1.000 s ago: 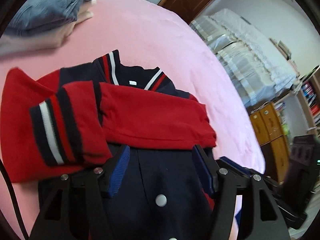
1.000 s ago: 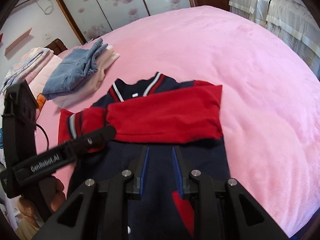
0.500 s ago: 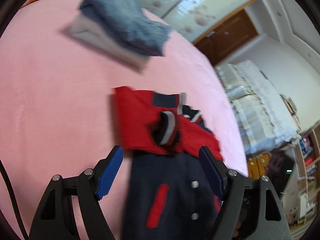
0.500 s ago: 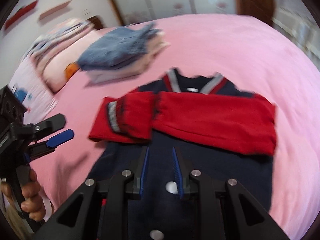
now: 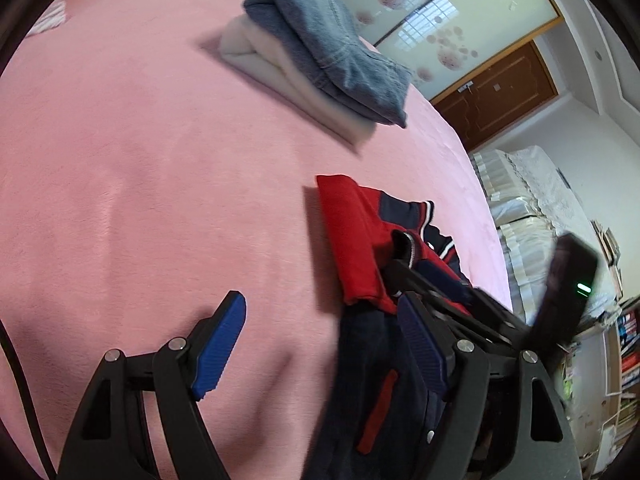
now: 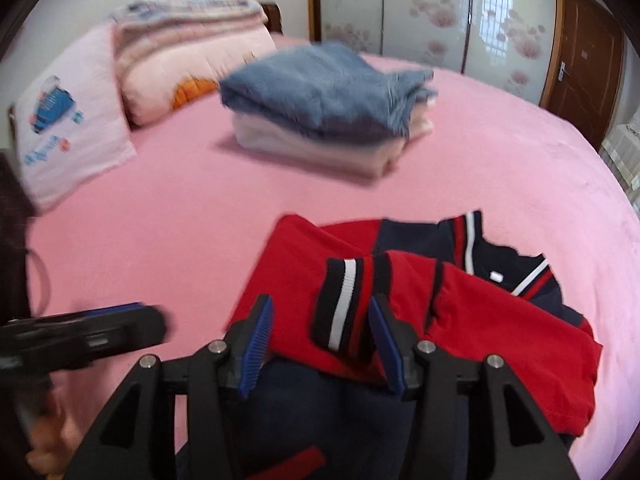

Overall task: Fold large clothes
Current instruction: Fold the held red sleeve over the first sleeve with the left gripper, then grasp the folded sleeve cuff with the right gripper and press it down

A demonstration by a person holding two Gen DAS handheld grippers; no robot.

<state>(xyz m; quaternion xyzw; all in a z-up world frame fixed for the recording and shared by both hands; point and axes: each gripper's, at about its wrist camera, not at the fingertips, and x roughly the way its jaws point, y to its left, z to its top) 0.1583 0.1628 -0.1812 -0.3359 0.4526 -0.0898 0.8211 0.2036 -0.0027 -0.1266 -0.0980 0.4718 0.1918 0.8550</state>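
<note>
A navy and red varsity jacket (image 6: pixel 460 320) lies on the pink bed (image 6: pixel 200 216) with both red sleeves folded across its chest; it also shows in the left wrist view (image 5: pixel 360 232). A striped cuff (image 6: pixel 340 304) lies on top. My right gripper (image 6: pixel 322 332) is open, its jaws either side of that cuff, just above the sleeve. My left gripper (image 5: pixel 320 344) is open and empty over the bed at the jacket's left edge. The right gripper's body crosses the left wrist view (image 5: pixel 460 300). The left gripper appears blurred at the left of the right wrist view (image 6: pixel 92 332).
A folded stack of blue jeans on cream clothes (image 6: pixel 332 108) lies further up the bed, also in the left wrist view (image 5: pixel 320 56). Pillows and a folded quilt (image 6: pixel 180 48) sit at the head. Wardrobe doors (image 6: pixel 432 8) and a brown door (image 6: pixel 584 48) stand behind.
My right gripper has opened from nearly shut and moved left over the striped cuff. My left gripper has swung left off the jacket to its edge, still open.
</note>
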